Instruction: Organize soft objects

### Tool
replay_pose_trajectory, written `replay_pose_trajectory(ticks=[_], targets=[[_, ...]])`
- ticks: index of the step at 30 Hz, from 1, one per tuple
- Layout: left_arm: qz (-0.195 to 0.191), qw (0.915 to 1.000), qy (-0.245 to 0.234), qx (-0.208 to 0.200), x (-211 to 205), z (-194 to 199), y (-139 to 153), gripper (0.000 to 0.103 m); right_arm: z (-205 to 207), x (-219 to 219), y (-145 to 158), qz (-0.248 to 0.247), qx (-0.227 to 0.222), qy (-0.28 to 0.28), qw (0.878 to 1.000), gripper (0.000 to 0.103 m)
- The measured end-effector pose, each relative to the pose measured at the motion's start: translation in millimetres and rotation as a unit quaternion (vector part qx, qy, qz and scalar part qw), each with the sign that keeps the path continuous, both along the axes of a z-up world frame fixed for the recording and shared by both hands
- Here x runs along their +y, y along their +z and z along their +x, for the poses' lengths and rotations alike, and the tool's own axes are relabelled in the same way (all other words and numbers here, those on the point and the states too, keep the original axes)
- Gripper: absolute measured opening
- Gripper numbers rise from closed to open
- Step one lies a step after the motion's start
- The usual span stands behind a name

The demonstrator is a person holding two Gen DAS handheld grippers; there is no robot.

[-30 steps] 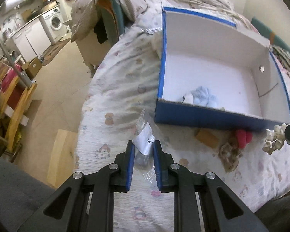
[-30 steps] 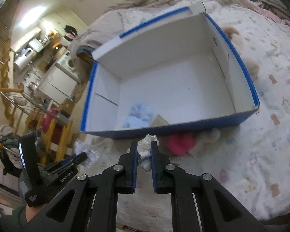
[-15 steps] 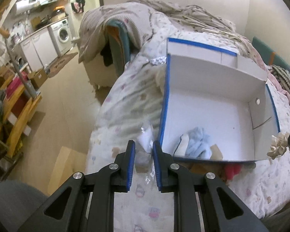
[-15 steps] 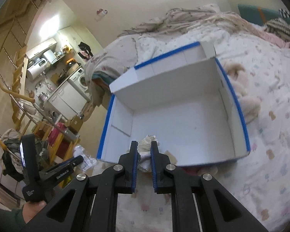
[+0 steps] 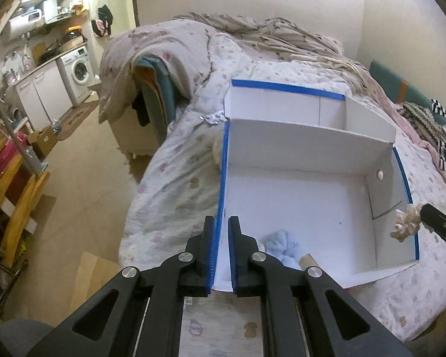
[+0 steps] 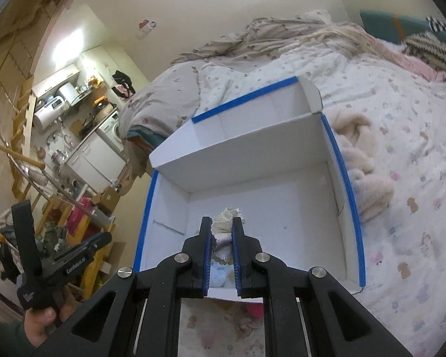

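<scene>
Right gripper (image 6: 222,229) pinches cream scrunchie (image 6: 226,223) above the blue-edged box (image 6: 346,178), its bunched length running along the fingers, pointing away. Left gripper (image 5: 221,229) pressed together, empty, over box's near-left corner.

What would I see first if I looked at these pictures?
A big white box with blue edges sits open on the bed. A fluffy light blue toy lies in its near corner. The right gripper is shut on a cream cloth bundle over the box.
</scene>
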State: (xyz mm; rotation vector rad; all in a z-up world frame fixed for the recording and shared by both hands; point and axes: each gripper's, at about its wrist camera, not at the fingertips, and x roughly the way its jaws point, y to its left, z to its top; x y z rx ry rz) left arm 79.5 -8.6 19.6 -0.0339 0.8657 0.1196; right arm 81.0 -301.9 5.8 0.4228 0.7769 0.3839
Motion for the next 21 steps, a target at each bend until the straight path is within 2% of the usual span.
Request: replay_pose_trajectory(ticks=[9,11,12,14,15,16,18,21], targets=[[-0.052,0.9963,0.022,0.065,45.4,-7.4,-33.4,0.008,17.7,7.0,-10.1,-0.009,0.028,0.003,1.0,0.014],[-0.066,0.9937,0.032,0.085,59.7,-11.0,-42.3,0.012,23.9,9.5,-11.9,-0.012,0.032,0.005,0.999,0.014],[-0.073,0.9923,0.034,0.094,65.7,-12.3,-47.0,0.019,26.1,10.5,-13.0,-0.011,0.035,0.006,0.999,0.014],[-0.078,0.9901,0.044,0.108,76.5,-15.7,-55.8,0.042,27.7,12.2,-15.5,-0.01,0.041,0.006,0.999,0.014],[-0.081,0.9888,0.051,0.115,82.0,-16.8,-60.3,0.063,27.5,12.8,-17.0,-0.01,0.045,0.005,0.999,0.014],[-0.084,0.9878,0.059,0.117,88.1,-18.7,-64.4,0.071,28.0,13.1,-18.0,-0.009,0.049,0.005,0.999,0.014],[-0.079,0.9876,0.065,0.119,94.2,-21.4,-71.2,0.071,27.2,13.9,-20.5,-0.005,0.055,0.006,0.998,0.014],[-0.072,0.9821,0.073,0.158,98.3,-20.5,-94.4,0.071,26.5,15.2,-23.8,-0.002,0.063,0.006,0.998,0.014]])
